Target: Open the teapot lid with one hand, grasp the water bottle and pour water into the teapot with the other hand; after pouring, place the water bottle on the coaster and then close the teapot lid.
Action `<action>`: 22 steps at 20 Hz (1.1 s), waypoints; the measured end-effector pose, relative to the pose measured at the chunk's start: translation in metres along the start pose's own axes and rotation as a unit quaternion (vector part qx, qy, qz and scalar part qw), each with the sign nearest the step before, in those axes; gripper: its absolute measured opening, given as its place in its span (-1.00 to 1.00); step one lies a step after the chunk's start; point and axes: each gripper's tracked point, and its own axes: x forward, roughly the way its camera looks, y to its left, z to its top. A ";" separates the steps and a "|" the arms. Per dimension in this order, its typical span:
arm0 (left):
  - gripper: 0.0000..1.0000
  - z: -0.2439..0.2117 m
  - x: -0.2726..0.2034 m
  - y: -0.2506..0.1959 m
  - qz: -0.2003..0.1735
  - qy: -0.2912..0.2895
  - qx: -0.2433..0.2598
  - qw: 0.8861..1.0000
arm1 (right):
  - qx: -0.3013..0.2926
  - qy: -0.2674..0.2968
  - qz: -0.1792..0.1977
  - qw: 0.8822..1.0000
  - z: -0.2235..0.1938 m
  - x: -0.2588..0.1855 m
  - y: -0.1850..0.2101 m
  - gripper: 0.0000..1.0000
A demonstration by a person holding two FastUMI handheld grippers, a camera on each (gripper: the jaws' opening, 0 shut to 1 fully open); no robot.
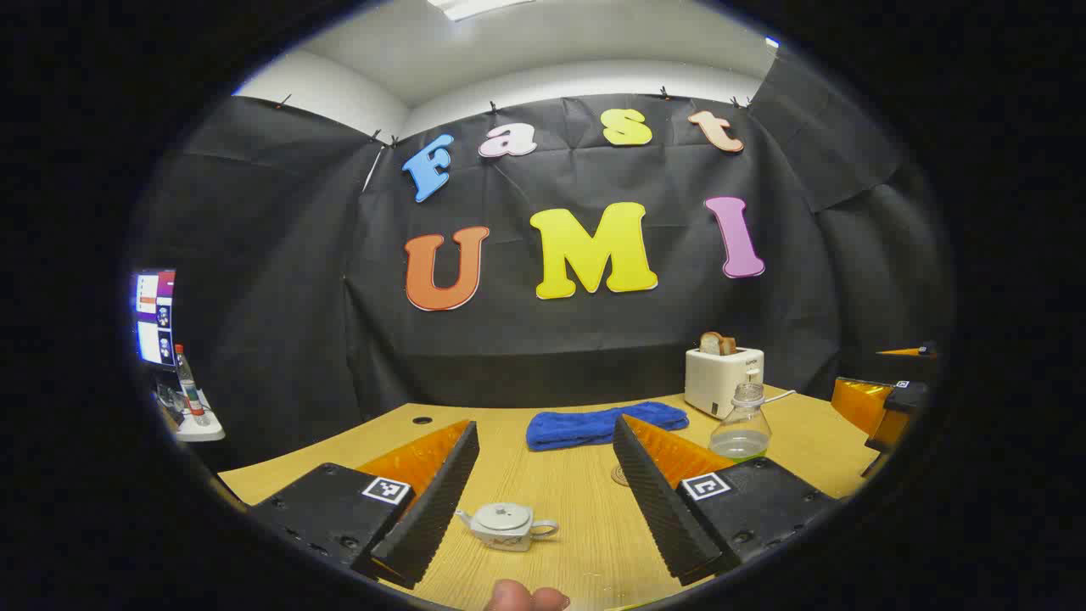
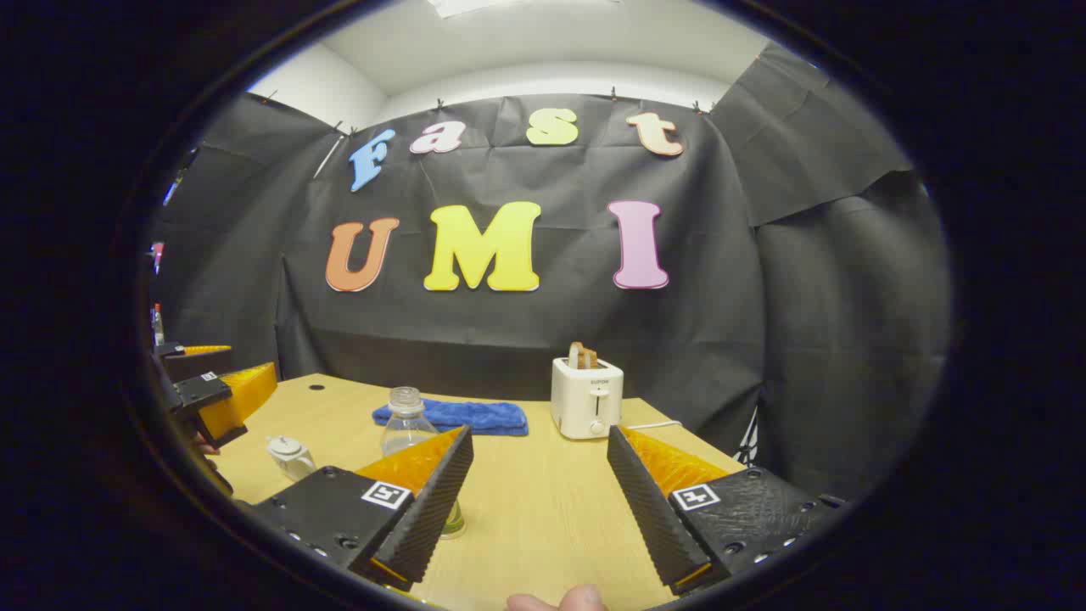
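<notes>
A small white teapot [image 1: 506, 524] with its lid on sits on the wooden table, low between the fingers of my left gripper [image 1: 545, 441], which is open and not touching it. A clear water bottle [image 1: 741, 424] holding a little greenish liquid stands uncapped to the right, past the right finger. A round coaster [image 1: 618, 475] peeks out beside that finger. In the right gripper view, the bottle [image 2: 405, 428] stands just left of my open right gripper [image 2: 539, 437], partly hidden by its left finger. The teapot [image 2: 288, 454] is farther left, near the left gripper [image 2: 212, 395].
A blue cloth [image 1: 607, 424] lies at the back of the table [image 1: 560, 501], with a white toaster [image 1: 724, 378] holding bread beside it. The right gripper [image 1: 882, 407] shows at the right edge. A monitor [image 1: 154, 314] and another bottle [image 1: 188, 386] stand off the table to the left.
</notes>
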 end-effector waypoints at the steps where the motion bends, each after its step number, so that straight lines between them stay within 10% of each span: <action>1: 0.99 -0.003 0.000 -0.001 -0.001 0.003 0.003 1.000 | -0.003 -0.005 0.000 1.000 0.004 -0.001 0.001 0.92; 22: 0.99 -0.018 0.006 0.006 -0.001 0.027 -0.003 1.000 | 0.001 -0.023 0.000 1.000 0.008 -0.004 0.004 0.92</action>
